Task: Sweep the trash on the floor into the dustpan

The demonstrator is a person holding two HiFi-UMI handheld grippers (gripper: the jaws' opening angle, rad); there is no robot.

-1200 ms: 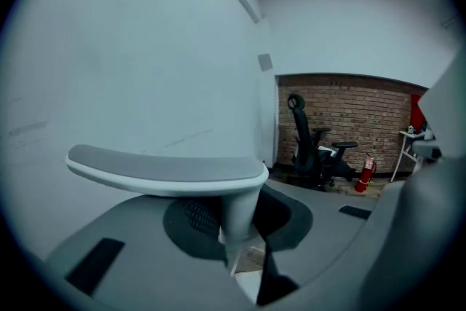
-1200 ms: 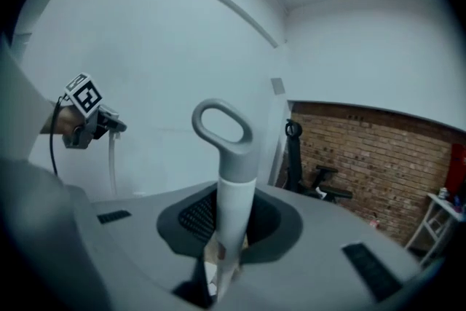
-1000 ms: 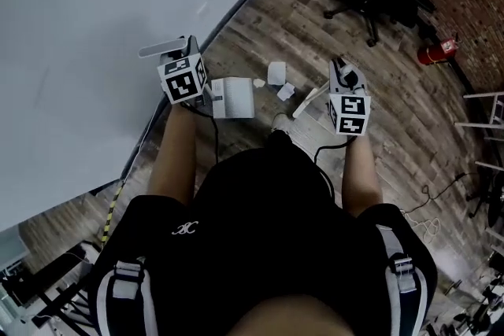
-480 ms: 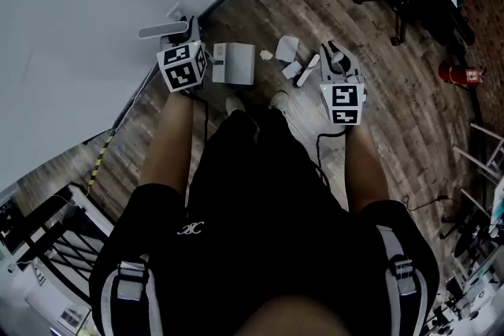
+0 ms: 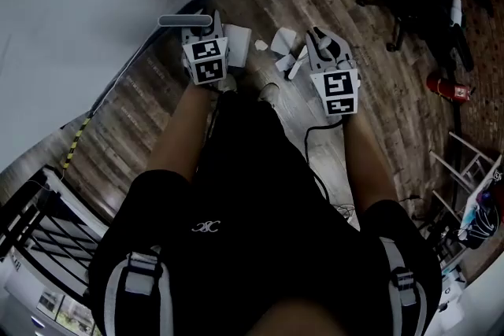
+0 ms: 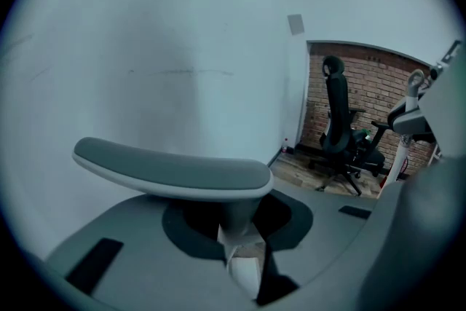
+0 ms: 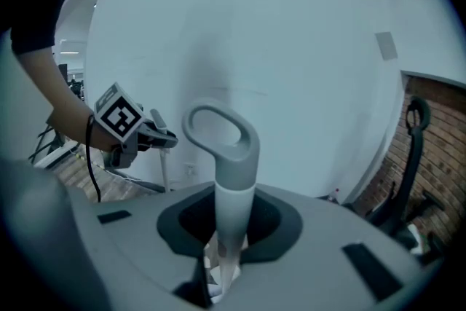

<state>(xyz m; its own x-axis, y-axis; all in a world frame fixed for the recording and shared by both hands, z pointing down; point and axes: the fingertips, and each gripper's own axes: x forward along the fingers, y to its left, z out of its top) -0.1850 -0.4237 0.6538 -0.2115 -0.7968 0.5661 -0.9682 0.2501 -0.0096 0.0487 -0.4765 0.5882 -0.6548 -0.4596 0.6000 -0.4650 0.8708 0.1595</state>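
Much of the white plastic dustpan [image 5: 239, 38] is hidden in the head view behind the left gripper [image 5: 203, 35] and its marker cube, so only a pale corner shows at three o'clock of that gripper, and whether its lip touches the dark wooden plank floor [image 5: 157, 102] cannot be told. The head of the white broom [image 5: 298, 63] is hard to make out: a pale slanted bar shows at ten o'clock of the right gripper [image 5: 321, 47], but no bristles can be distinguished in the dim picture. The person's dark torso covers the floor near the feet. In the left gripper view the jaws stand narrow, clamped on the stem of the dustpan's grey flat-topped handle [image 6: 175, 167], whose bar lies crosswise above them. In the right gripper view the jaws are likewise drawn in on the broom's pale shaft below its grey looped grip [image 7: 216, 131], with the left gripper [image 7: 138, 135] at nine o'clock of it. The trash, a white crumpled piece of paper [image 5: 283, 39] and a small pale scrap [image 5: 261, 46], lies on the floor between the two grippers, the scrap just beside the dustpan at its three o'clock. A black office chair [image 5: 409, 4] and a red fire extinguisher [image 5: 447, 87] stand well apart at two and three o'clock.
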